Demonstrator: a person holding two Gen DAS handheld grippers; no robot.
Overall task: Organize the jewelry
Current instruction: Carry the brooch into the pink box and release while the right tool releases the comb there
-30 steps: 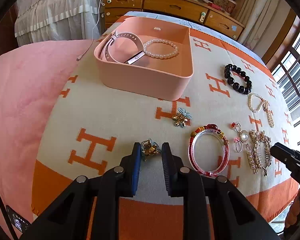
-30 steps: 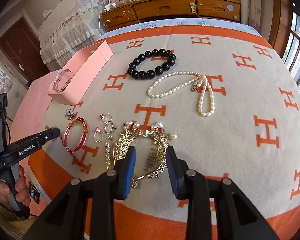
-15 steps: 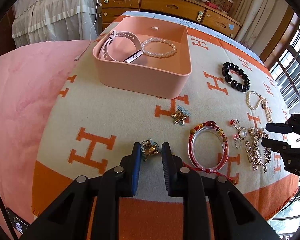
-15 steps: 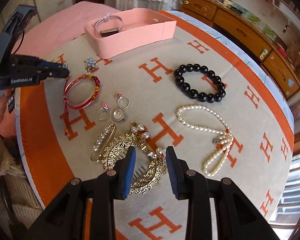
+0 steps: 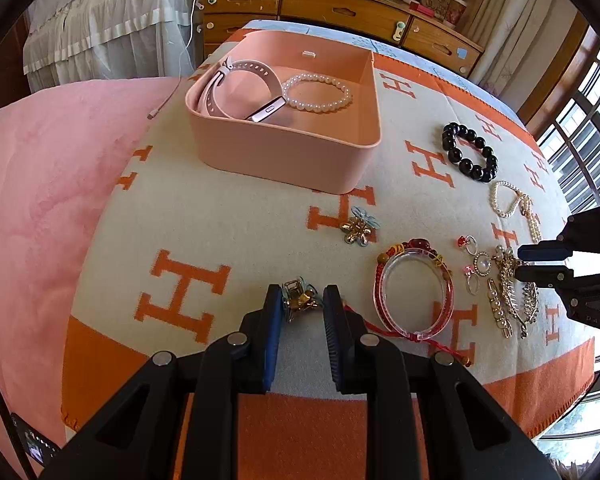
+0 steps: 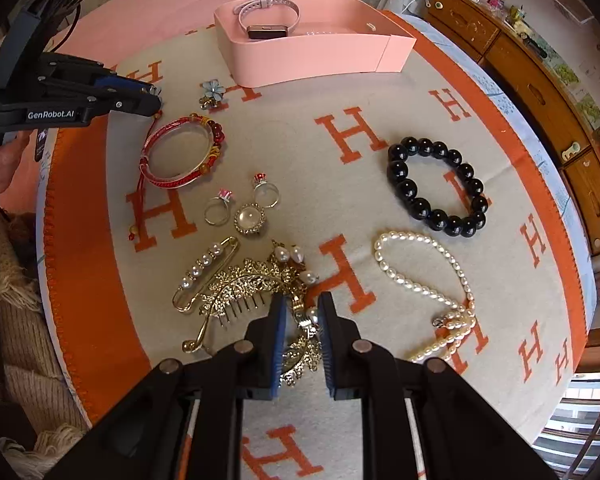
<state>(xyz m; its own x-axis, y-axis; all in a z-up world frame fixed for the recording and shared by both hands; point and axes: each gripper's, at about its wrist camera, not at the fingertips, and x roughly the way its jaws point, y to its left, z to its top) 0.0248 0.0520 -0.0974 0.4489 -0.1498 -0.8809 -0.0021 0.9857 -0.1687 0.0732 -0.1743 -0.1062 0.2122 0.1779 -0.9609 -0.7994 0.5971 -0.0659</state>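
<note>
light: bright daylight from windows (image 5: 588, 120) | shadows: soft | focus: sharp | edges: fisheye curvature, dark vignette

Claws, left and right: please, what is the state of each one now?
Left claw: shut on the small gold clip.
Right claw: closing, with the gold hair comb between its pads.

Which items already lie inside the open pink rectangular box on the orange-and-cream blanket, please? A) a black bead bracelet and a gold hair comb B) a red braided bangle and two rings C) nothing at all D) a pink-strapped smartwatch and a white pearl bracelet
D: in the left wrist view the pink rectangular box holds the pink-strapped smartwatch and the white pearl bracelet, while the other jewelry lies out on the blanket.
</note>
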